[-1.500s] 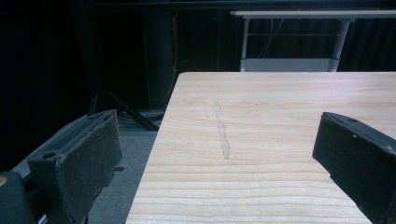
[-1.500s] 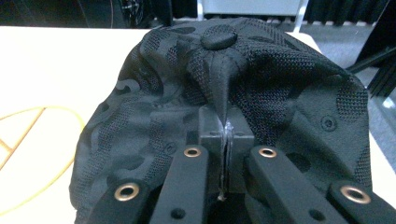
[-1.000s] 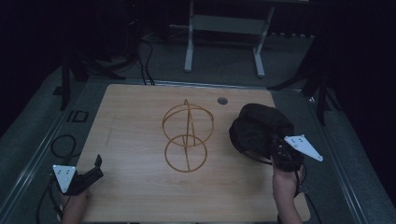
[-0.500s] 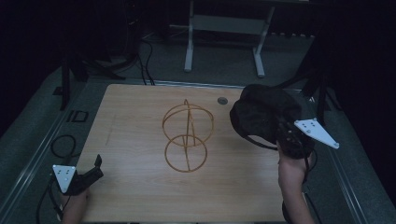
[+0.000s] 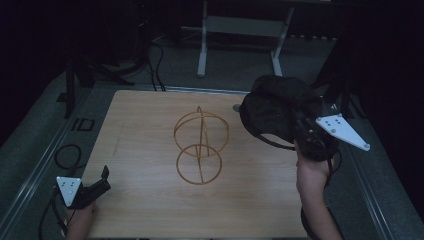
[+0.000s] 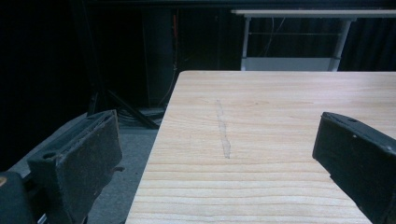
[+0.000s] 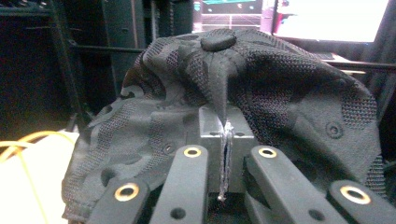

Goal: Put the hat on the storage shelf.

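Note:
A black mesh cap (image 5: 275, 107) hangs above the right side of the wooden table (image 5: 140, 125), off its surface. My right gripper (image 5: 299, 127) is shut on the cap's fabric from below, with the person's forearm beneath it. In the right gripper view the cap (image 7: 280, 79) drapes over the right gripper (image 7: 225, 140), its crown button on top and a fold pinched between the jaws. A gold wire stand (image 5: 200, 145) of crossed rings sits upright mid-table; its edge (image 7: 18, 144) shows yellow. My left gripper (image 5: 104, 179) rests open at the table's near left corner, and nothing lies between its jaws (image 6: 219, 158).
A small dark round thing (image 5: 236, 107) lies near the table's far edge. Beyond the table stands a white desk frame (image 5: 240, 25). Cables (image 5: 65, 155) coil on the floor to the left. A lit screen (image 7: 327, 18) glows behind the cap.
My right gripper has risen with the cap, lifting it off the table and carrying it a little to the right. The left gripper has stayed put.

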The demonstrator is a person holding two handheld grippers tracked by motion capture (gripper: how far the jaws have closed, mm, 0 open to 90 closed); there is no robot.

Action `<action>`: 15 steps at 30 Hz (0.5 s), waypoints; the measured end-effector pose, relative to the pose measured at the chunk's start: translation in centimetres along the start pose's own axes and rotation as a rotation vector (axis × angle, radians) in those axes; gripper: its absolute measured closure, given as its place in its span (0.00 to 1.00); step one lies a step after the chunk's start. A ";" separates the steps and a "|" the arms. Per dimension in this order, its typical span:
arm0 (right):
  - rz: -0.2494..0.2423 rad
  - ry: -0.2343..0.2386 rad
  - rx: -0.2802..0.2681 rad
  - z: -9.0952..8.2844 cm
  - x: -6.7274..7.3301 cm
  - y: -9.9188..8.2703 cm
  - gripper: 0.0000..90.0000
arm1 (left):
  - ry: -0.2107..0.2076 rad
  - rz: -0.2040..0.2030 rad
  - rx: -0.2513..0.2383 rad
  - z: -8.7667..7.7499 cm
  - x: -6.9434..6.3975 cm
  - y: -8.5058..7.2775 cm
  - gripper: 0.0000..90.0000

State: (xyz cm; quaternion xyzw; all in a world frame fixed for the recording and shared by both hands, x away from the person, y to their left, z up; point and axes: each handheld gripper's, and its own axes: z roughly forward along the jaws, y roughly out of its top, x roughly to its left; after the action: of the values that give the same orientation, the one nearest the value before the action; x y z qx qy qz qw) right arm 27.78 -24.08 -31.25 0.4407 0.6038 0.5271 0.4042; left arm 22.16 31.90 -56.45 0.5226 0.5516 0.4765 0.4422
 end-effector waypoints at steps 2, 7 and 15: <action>-0.004 0.013 -0.006 0.1 0.5 0.3 0.98 | 0.000 0.000 0.001 0.0 0.0 0.0 0.02; -0.003 0.039 -0.008 0.4 1.3 0.8 0.98 | -0.002 -0.001 0.001 0.0 0.0 0.0 0.02; -0.012 0.099 -0.017 1.3 3.9 1.6 0.98 | -0.002 0.001 -0.003 0.0 0.0 0.0 0.02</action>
State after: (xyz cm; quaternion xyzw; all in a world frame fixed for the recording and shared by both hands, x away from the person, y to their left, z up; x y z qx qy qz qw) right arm 28.04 -19.91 -29.87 0.4067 0.6212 0.5510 0.3808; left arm 22.16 31.87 -56.46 0.5227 0.5502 0.4769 0.4434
